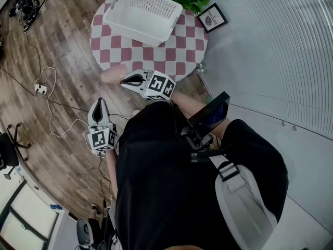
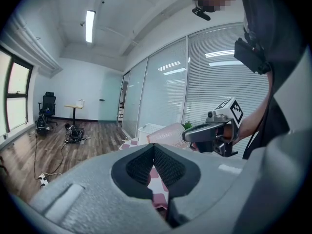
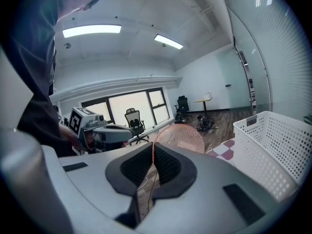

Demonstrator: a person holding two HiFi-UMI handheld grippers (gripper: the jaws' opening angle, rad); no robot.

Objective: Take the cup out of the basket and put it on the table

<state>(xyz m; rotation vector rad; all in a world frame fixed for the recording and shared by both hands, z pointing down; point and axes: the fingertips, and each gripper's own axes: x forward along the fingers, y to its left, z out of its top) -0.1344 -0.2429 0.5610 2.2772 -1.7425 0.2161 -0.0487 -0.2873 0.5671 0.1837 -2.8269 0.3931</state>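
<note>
The right claw [image 1: 125,80] is pinching the pink cup [image 1: 112,74] by its thin rim beside the worktop [image 1: 183,61]; it could be slipping and falling.

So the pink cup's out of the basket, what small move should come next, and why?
Probably carry the cup in over the checkered table and lower it onto a bare patch beside the basket. The right gripper is shut on the cup's rim, and the cup hangs in the air at the table's near edge.
</note>
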